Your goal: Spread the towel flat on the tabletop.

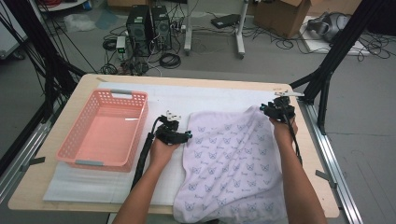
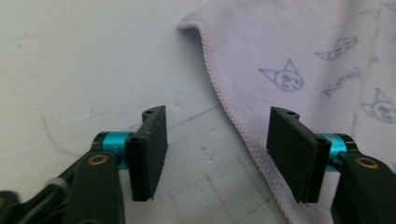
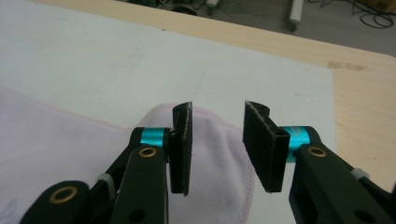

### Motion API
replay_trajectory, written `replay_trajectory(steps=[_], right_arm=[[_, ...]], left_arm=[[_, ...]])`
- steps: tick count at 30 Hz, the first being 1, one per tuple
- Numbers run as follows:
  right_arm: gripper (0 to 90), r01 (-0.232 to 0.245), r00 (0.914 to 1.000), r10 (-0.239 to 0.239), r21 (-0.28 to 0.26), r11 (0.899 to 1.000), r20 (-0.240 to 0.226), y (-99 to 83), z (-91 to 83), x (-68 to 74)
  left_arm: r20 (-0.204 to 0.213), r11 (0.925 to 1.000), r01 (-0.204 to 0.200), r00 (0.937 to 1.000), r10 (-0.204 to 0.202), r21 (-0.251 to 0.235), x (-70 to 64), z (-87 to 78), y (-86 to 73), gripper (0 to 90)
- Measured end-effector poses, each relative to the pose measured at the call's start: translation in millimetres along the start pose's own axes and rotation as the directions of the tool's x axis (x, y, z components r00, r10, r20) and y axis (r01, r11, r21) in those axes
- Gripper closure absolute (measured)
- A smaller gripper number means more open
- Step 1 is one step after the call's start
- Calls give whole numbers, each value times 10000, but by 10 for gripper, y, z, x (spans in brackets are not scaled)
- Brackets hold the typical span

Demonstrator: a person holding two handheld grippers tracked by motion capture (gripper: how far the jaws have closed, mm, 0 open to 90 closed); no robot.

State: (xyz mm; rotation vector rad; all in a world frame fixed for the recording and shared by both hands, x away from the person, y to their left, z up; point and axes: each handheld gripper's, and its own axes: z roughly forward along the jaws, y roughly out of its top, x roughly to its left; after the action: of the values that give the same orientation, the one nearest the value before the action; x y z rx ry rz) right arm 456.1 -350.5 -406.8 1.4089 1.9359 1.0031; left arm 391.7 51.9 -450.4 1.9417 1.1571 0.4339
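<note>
A pale lilac towel (image 1: 233, 163) printed with small cat faces lies spread on the white mat, its near part hanging over the table's front edge. My left gripper (image 1: 180, 134) is open at the towel's left edge; in the left gripper view the stitched hem (image 2: 233, 116) runs between the two jaws, the left jaw over bare mat. My right gripper (image 1: 279, 111) is open at the towel's far right corner; in the right gripper view that corner (image 3: 219, 140) lies between and below the jaws, which stand apart around it.
A pink plastic basket (image 1: 106, 130) stands empty on the left of the white mat (image 1: 187, 100). The wooden table edge (image 3: 364, 93) lies just right of the right gripper. Black frame posts (image 1: 327, 70) rise at the right; computers and cables are on the floor beyond.
</note>
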Motion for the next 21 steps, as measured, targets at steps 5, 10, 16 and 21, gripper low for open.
replay_trajectory(steps=[5, 10, 16, 21], right_arm=[[609, 217, 9994, -222, -172, 9996, -280, -61, -240, -2], [609, 136, 9987, -150, -294, 9995, -477, -128, -358, -8], [614, 37, 9950, -60, -241, 9997, -996, -187, -397, 32], [533, 81, 9775, 9, 417, 9991, -2111, -351, -320, 182]], left_arm=[[-360, 9970, -763, 9964, 767, 135, -177, 90, 36, 407], [-84, 9932, -1163, 9932, 1163, 35, -177, 107, 79, 860], [-2707, 9946, 324, 9609, -582, -988, 341, -27, 184, 873], [-3236, 9816, 495, 9400, -1082, -1845, 492, -90, 206, 870]])
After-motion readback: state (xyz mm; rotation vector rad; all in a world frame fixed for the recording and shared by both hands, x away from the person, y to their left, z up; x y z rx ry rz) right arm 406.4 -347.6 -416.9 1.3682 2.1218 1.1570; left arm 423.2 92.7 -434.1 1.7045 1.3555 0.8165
